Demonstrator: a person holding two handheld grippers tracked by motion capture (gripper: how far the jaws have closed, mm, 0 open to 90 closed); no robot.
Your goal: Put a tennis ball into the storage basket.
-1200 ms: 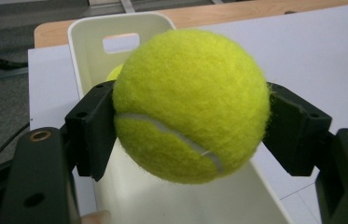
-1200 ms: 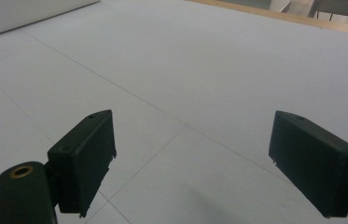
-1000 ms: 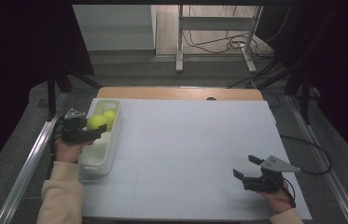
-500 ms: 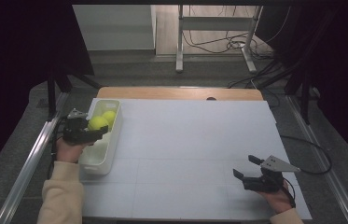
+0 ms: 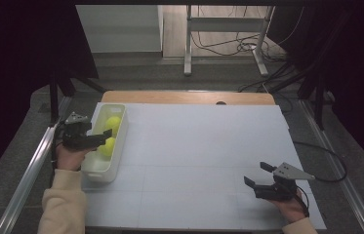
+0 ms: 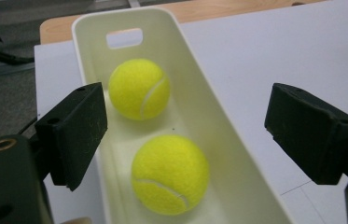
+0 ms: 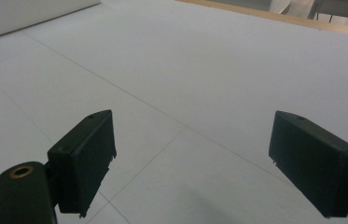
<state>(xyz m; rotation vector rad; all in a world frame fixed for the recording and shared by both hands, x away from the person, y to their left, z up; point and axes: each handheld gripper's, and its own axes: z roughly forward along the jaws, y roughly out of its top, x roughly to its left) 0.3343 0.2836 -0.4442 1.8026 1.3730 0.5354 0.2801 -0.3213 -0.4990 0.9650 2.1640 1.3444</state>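
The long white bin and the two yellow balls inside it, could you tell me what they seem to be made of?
The long white bin looks like smooth moulded plastic: faint sheen, rounded rim, cut-out handle slot. The two yellow balls look felt-covered, like tennis balls: fuzzy matte nap with curved pale seams.

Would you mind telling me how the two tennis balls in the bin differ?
The near ball lies between the left gripper's open jaws; the far ball sits beyond them, towards the bin's handle slot. Both are yellow-green, felted and resting loose in the bin.
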